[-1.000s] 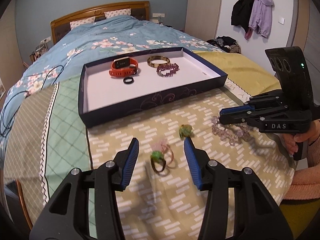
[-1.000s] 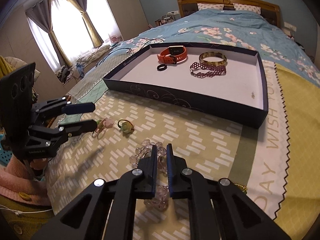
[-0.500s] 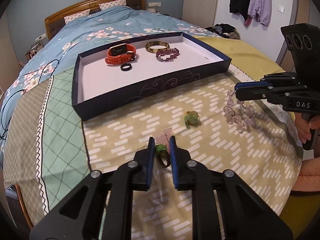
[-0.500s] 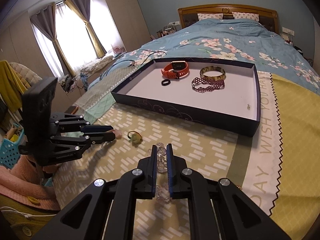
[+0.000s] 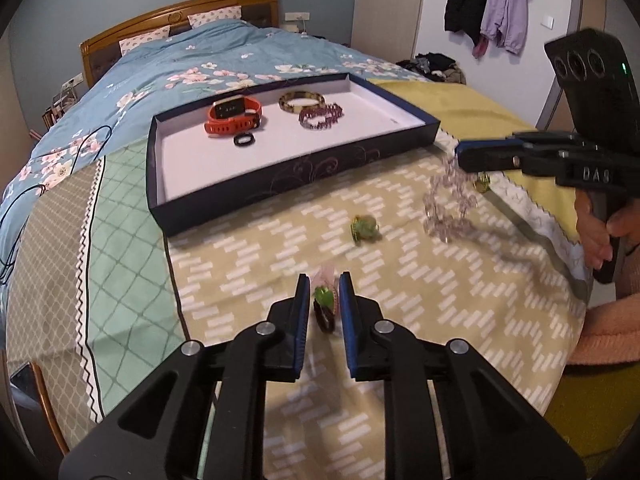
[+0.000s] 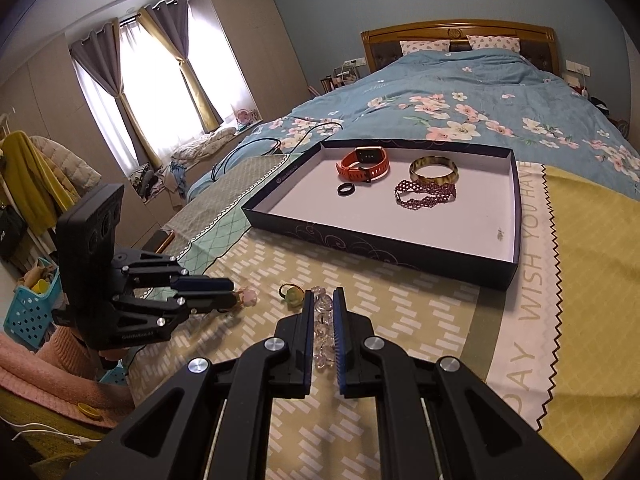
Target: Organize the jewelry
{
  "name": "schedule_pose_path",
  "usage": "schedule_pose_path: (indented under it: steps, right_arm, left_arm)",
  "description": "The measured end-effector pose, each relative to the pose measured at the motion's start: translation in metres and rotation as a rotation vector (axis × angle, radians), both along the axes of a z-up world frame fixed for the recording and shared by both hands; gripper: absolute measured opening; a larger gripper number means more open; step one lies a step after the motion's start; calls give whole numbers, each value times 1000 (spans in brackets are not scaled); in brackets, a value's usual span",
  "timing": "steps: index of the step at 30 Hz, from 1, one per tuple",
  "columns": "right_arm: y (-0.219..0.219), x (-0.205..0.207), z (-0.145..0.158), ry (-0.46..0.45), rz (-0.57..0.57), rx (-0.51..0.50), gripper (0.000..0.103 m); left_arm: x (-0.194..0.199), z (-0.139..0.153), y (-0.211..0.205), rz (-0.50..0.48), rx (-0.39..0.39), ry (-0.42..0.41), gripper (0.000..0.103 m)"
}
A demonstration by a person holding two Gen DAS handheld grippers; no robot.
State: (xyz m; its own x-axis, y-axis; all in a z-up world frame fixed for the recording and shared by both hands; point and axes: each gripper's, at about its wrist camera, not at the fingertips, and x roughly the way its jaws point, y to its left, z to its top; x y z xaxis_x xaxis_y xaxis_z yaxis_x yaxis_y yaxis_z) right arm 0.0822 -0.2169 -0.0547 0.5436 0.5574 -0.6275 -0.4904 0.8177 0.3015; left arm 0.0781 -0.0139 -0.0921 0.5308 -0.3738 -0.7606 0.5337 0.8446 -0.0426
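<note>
Jewelry: in the left wrist view, the left tool (image 5: 324,294) clamps a green-stone ring (image 5: 325,307) lifted above the bed, short of the tray (image 5: 280,168); in the right wrist view, the right tool (image 6: 321,312) pinches a clear bead bracelet (image 6: 323,334) near that tray (image 6: 372,244)

Both grippers' fingers (image 5: 304,300) (image 6: 308,312) nearly closed, each gripping something.

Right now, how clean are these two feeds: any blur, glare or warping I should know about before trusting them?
Left wrist view: the clear bead bracelet hanging from the right gripper is motion-smeared, and the green ring in the left gripper is soft. Right wrist view: the window is blown out white; the tray is sharp. Both views: fisheye bends the edges and darkens the corners.
</note>
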Motion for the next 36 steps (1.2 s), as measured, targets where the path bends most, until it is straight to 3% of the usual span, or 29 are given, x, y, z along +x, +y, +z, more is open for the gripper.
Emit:
schedule_pose_path:
  steps: [10, 19, 23, 29, 36]
  right_arm:
    - [0, 2, -2, 9, -5, 4, 8]
    - [1, 3, -4, 13, -5, 10, 8]
    - [1, 2, -4, 13, -5, 10, 8]
    - [1, 3, -5, 16, -8, 14, 8]
    - [0, 4, -9, 30, -14, 17, 8]
  left_arm:
    - [-11, -5, 14, 4, -26, 33, 22]
    - [-12, 2, 26, 21, -77, 34, 2]
    - [-12, 3, 29, 43, -78, 35, 2]
    - [-19, 10, 16, -24, -111, 12, 5]
    - [-10, 3, -2, -9, -62, 2, 5]
